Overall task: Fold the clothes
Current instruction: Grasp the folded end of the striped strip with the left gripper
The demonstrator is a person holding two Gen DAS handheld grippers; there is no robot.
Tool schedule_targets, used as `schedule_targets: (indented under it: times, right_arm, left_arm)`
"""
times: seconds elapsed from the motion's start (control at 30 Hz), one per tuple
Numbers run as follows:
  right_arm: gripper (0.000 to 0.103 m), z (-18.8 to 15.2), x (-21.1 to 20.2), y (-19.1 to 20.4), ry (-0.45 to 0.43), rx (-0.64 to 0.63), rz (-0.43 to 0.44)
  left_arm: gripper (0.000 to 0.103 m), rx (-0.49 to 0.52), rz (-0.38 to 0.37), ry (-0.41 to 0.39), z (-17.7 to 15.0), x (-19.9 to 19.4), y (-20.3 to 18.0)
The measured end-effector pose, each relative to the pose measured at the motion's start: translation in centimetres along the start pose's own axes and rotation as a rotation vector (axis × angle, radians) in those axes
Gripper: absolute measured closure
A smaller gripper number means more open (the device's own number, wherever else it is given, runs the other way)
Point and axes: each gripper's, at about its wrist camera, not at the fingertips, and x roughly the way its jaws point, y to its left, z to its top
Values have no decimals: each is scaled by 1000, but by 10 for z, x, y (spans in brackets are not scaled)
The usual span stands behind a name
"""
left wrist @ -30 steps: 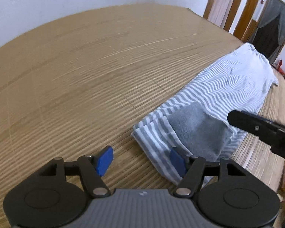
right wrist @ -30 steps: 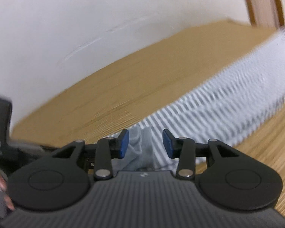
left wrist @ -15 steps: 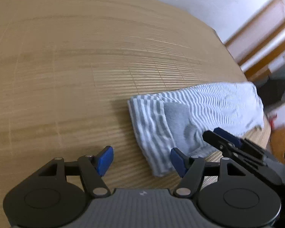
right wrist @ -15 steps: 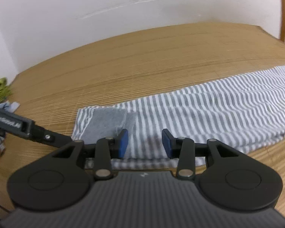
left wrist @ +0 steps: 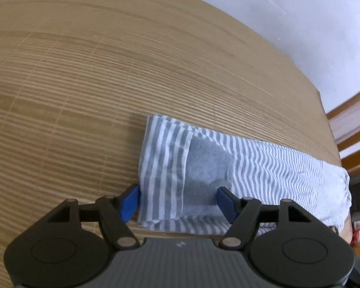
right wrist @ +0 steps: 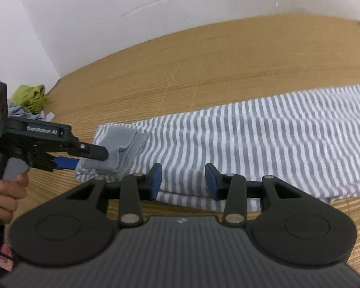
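**Narrow end straddled, nothing pinched yet**

The striped garment (left wrist: pixel 264 163) lies in a long folded strip on the bamboo-mat surface (left wrist: pixel 84 72), its grey-patch end nearest the left gripper (left wrist: pixel 177 202). The left jaws stand wide and have just been opening; that end sits between the pads, which do not visibly press on it. The right gripper (right wrist: pixel 183 182) hovers over the near edge of the cloth with its jaws partly open and nothing clamped in them.

The risks, as I judge them: the left jaws may close on the top layer only, so the lower layers stay down and the fold comes apart. If the two grippers lift unevenly, the strip would skew.

Only the right wrist view shows the hand (right wrist: pixel 4 192) holding the left gripper and a pile of other clothes (right wrist: pixel 28 100) by the wall. Only the left view shows the strip's far end at the surface edge.
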Motion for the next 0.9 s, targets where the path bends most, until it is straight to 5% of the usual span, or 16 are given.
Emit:
schedule_targets:
  times: [0.27, 0.33, 0.43, 0.7, 0.9]
  right_arm:
    - [61, 1, 6, 3, 10, -56, -31]
    - [61, 3, 3, 0, 14, -53, -21]
    - [61, 5, -8, -3, 33, -75, -10]
    - [61, 15, -18, -9, 57, -178, 71]
    - [61, 9, -16, -14, 92, -172, 80]
  left_arm:
    - [23, 16, -28, -47, -5, 12, -8]
    - [39, 56, 29, -64, -8, 14, -13]
    - [41, 103, 85, -72, -11, 14, -18]
    - [35, -49, 60, -111, -13, 13, -17]
    - [73, -90, 101, -162, -19, 9, -17]
